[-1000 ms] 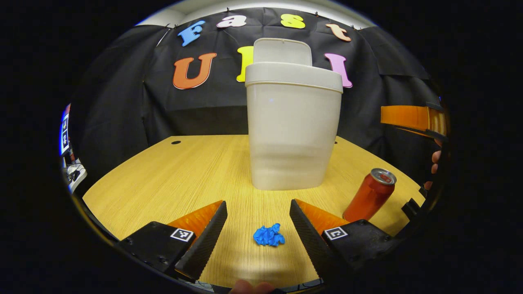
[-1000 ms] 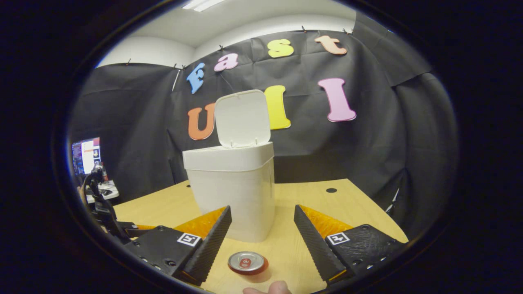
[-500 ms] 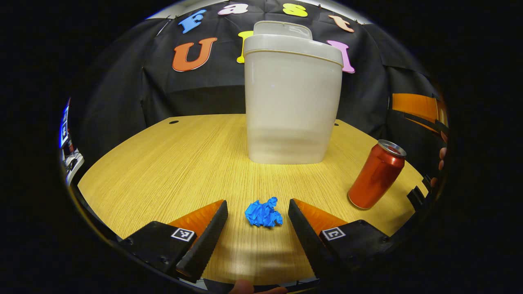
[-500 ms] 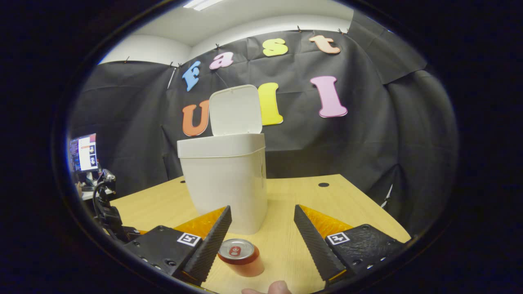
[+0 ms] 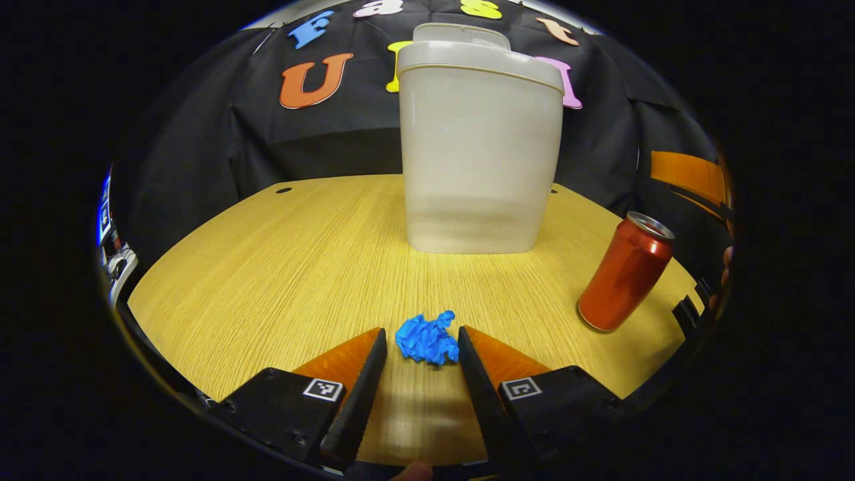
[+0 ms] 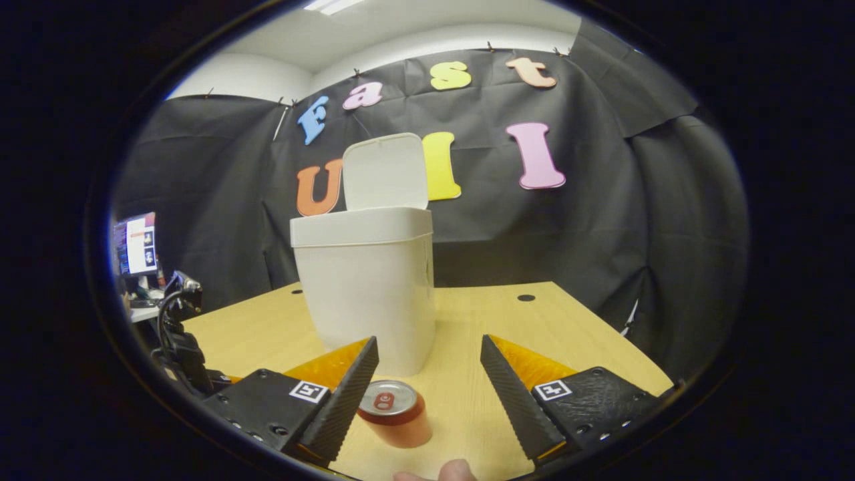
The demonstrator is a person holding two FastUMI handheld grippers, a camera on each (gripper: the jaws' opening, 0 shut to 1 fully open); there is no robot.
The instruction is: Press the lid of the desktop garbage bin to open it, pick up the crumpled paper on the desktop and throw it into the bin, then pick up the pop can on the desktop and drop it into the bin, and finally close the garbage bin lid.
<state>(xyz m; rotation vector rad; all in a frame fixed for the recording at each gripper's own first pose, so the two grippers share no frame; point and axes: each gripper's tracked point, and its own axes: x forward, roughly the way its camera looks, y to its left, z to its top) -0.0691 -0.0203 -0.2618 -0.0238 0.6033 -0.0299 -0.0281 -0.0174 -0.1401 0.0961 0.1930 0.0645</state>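
Left gripper view
Landmark: the bin [image 5: 479, 147] stands upright on the table [image 5: 287, 267], toward its far side, in front of the black cloth wall.
Lid: the lid [image 5: 461, 32] is raised behind the bin's rim, so the bin is open.
Crumpled paper: the blue paper [image 5: 427, 338] lies on the table well in front of the bin, on the near side.
Left hand-held gripper: the left hand-held gripper [image 5: 419, 344] sits low over the table with its fingers partly spread, one on each side of the paper and close to it. The right finger looks to be at the paper's edge; I cannot tell whether either finger touches it.
Pop can: the red can [image 5: 626, 272] stands on the table to the right of the bin and nearer than it, well apart from the paper.
Right edge: an orange part of the other gripper [image 5: 688, 177] shows right of the bin, past the can.

Right gripper view
Bin: the bin [image 6: 364, 287] stands on the table [image 6: 554, 334] with its lid [image 6: 385, 171] tipped up and back.
Pop can: the can [image 6: 394, 413] stands in front of the bin, near its base.
Right hand-held gripper: the right hand-held gripper [image 6: 429, 361] is spread wide and holds nothing. The can lies between its fingers, close to the left one, though contact is unclear.
Fingertip: a fingertip [image 6: 457, 470] shows at the bottom edge.
Left of the bin: a lit screen [image 6: 137, 244] sits beyond the table's edge.
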